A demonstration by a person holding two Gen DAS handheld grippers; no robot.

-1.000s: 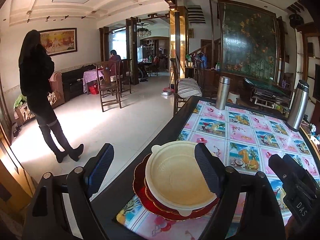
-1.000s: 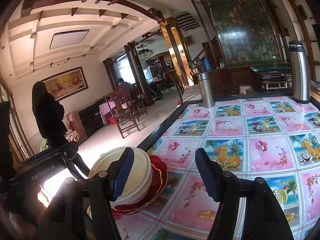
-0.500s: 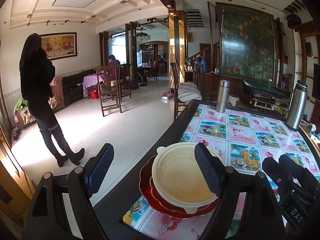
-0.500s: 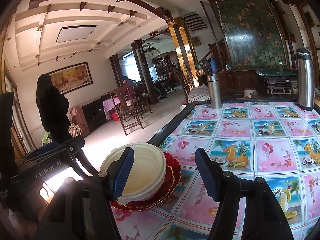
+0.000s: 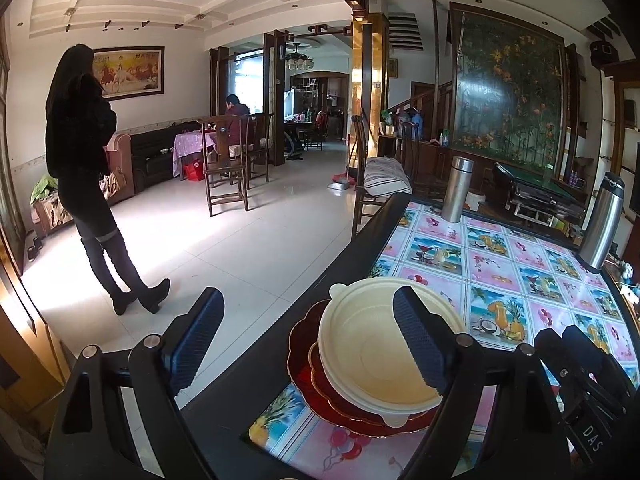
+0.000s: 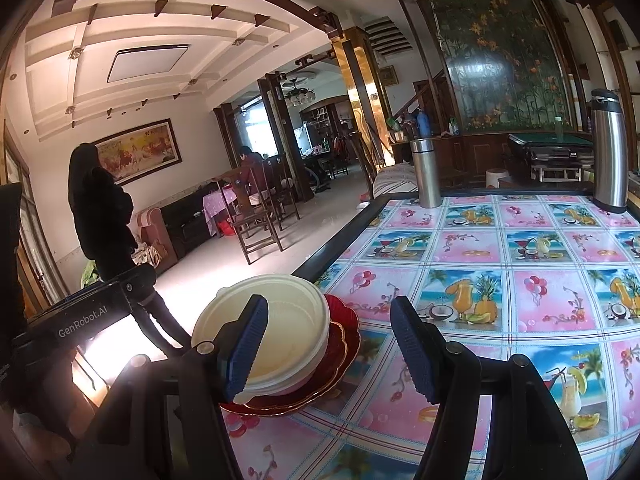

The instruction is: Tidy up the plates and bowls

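Note:
A cream bowl [image 5: 372, 344] sits on stacked red plates with gold rims [image 5: 316, 392] at the near left corner of the table. The stack also shows in the right wrist view, bowl [image 6: 280, 320] on red plates [image 6: 340, 344]. My left gripper [image 5: 308, 340] is open and empty, above and just short of the stack, its right finger over the bowl. My right gripper [image 6: 328, 344] is open and empty, to the right of the stack, its left finger in front of the bowl.
The table has a fruit-print cloth [image 6: 500, 280] and a black edge [image 5: 360, 248]. Two steel flasks [image 6: 426, 172] [image 6: 610, 148] stand at the far side. A person in black [image 5: 80, 168] stands on the floor to the left. Wooden chairs [image 5: 224, 168] stand beyond.
Both grippers have drawn back a little from the stack and tilted. The bowl and plates stay in place. The person on the left has shifted stance slightly.

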